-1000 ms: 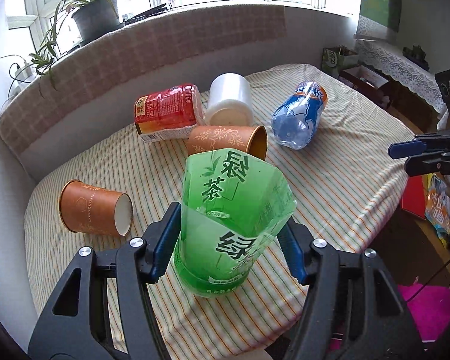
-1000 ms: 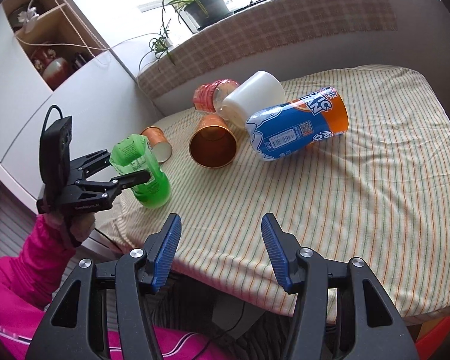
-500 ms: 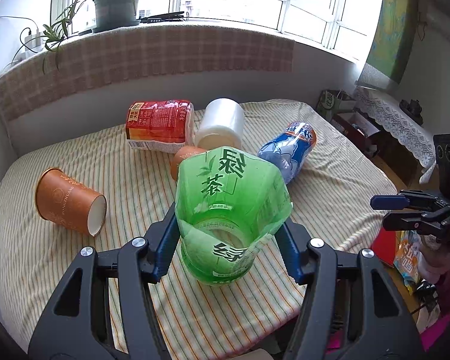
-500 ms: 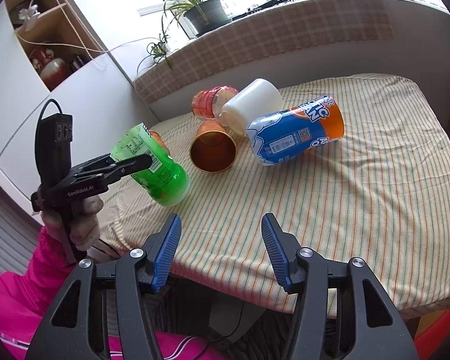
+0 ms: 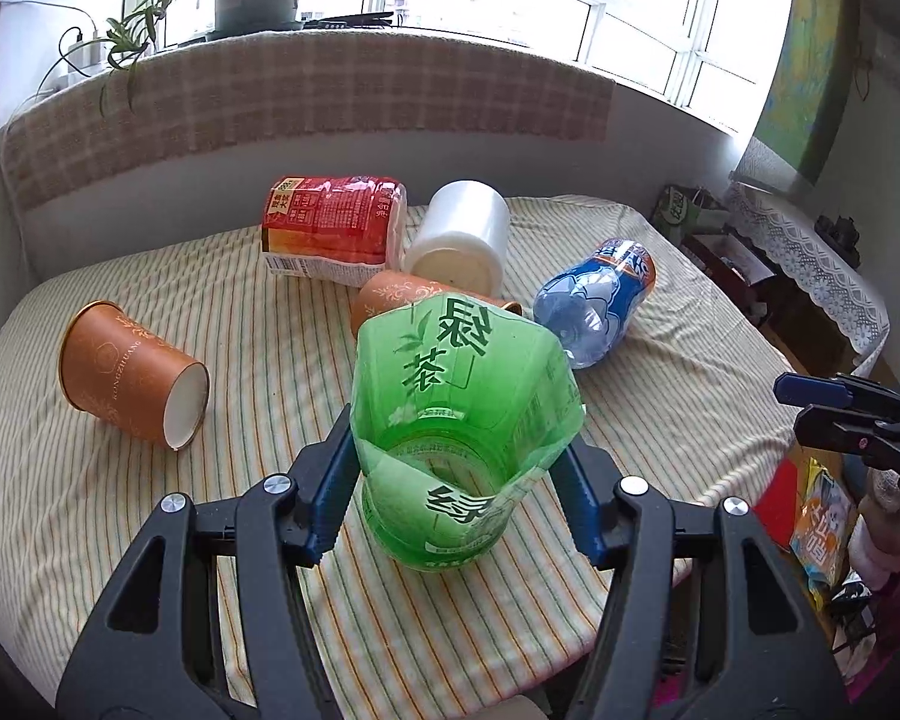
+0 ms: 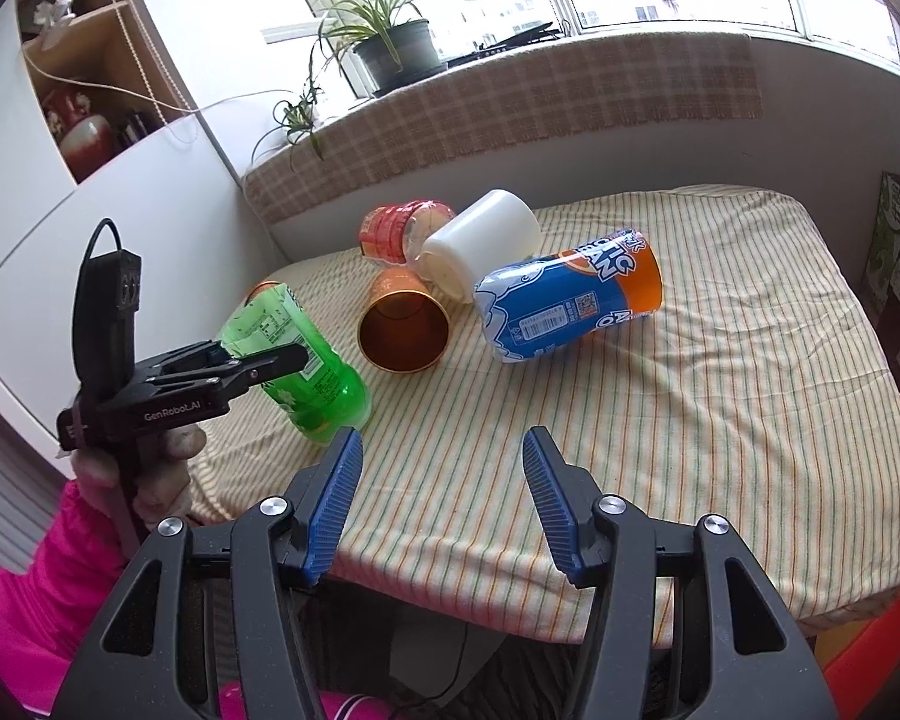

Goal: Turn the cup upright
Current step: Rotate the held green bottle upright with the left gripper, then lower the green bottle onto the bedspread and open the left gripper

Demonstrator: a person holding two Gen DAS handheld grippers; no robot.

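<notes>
While the left tool (image 5: 459, 480) grips a green cup (image 5: 462, 420) cut from a tea bottle, its blue pads pressed on either side, the cup sits low in the centre of the left wrist view with its open mouth facing the camera. From the right wrist view, at centre left, the same cup is tilted, its rounded base low and close to the striped cloth of the desk (image 6: 720, 396); whether it touches cannot be told.

The right tool (image 6: 438, 498) hangs with its fingers spread wide and nothing between them, near the front edge of the desk at the bottom of the frame.

To finish the step well, I judge the left wrist should rotate until the mouth points straight up, lower the base flat onto bare cloth, and only then ease the grip. The thin plastic looks soft, so a light squeeze suits it.

Readable writing: large dark green Chinese characters for "green tea" on the cup, and "GenRobot.AI" on the left tool. An orange paper cup (image 5: 132, 378) lying at centre left reads "KONGZHUANG". A blue and orange bottle cup (image 6: 570, 306) at centre right shows only partial letters.
</notes>
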